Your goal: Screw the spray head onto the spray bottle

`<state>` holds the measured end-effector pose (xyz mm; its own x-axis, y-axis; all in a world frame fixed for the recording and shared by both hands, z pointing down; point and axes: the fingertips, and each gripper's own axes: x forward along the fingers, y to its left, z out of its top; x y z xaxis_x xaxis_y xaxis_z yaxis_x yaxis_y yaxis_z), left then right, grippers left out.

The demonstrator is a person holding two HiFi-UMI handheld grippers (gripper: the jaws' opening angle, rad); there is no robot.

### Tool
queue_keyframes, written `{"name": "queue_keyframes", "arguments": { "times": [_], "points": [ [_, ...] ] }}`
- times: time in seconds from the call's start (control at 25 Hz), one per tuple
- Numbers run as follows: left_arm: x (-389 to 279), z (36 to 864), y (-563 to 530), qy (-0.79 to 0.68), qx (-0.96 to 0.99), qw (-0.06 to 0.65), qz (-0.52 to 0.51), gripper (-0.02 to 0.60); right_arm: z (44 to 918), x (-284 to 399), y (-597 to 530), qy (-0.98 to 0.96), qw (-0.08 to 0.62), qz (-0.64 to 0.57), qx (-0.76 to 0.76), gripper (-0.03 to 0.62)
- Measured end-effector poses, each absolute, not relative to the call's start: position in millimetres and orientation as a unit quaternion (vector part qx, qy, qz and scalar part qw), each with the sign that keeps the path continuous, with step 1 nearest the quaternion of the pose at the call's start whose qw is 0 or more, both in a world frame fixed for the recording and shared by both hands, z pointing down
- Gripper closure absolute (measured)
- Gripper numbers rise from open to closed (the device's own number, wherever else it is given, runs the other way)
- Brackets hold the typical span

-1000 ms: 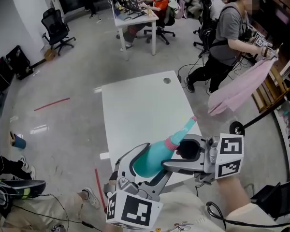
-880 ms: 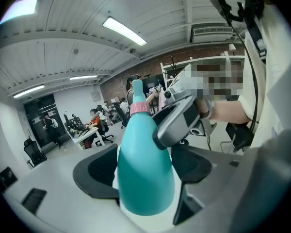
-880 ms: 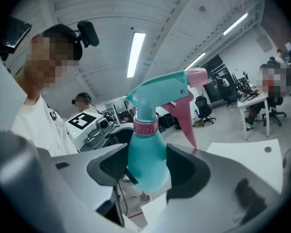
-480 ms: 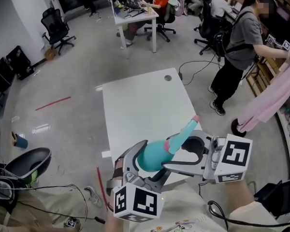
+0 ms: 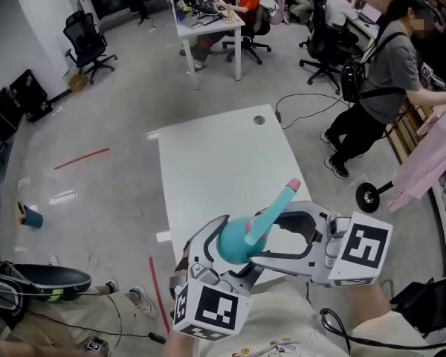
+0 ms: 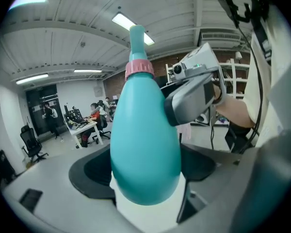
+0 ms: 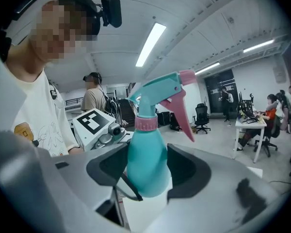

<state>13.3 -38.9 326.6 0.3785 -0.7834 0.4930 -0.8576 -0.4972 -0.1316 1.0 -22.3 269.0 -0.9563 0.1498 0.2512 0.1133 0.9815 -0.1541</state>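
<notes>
A teal spray bottle [image 5: 236, 244] with a pink collar carries its teal spray head [image 5: 281, 199], pink at the nozzle tip and trigger. I hold it just above the near end of the white table [image 5: 215, 155]. My right gripper [image 5: 262, 236] is shut on the bottle's body; in the right gripper view both pads [image 7: 184, 171] press the bottle [image 7: 146, 164] below its spray head [image 7: 167, 92]. My left gripper [image 5: 238, 253] has just been opening and stands open around the bottle's base [image 6: 145, 149], with gaps on both sides.
A person [image 5: 383, 88] holding a pink cloth [image 5: 431, 155] stands to the right of the table. Desks with seated people and office chairs [image 5: 208, 21] fill the back. Red tape strips [image 5: 80, 158] mark the floor at left. A cable runs by the table's far right corner.
The bottle has rolled so that the spray head points more upward. My left jaws have widened off the bottle's base and sunk a little. The person with the pink cloth has moved right.
</notes>
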Motion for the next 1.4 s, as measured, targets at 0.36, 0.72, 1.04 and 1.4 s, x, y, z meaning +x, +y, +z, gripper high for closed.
{"name": "queue_keyframes", "arguments": {
  "times": [0.36, 0.72, 1.04, 1.4],
  "points": [
    [-5, 303, -39, -0.51, 0.833, 0.064, 0.205, 0.175, 219, 27, -34, -0.979, -0.008, 0.176, -0.098, 0.345],
    [28, 299, -5, -0.331, 0.923, 0.033, 0.193, 0.175, 186, 52, -29, -0.979, -0.002, 0.06, -0.193, 0.333],
    [43, 319, 5, -0.3, 0.927, 0.034, 0.221, 0.175, 214, 14, 19, -0.966, 0.035, 0.036, -0.252, 0.327],
    [39, 323, 0, -0.297, 0.928, 0.042, 0.219, 0.175, 218, 10, 13, -0.966, 0.035, 0.036, -0.255, 0.436]
  ]
}}
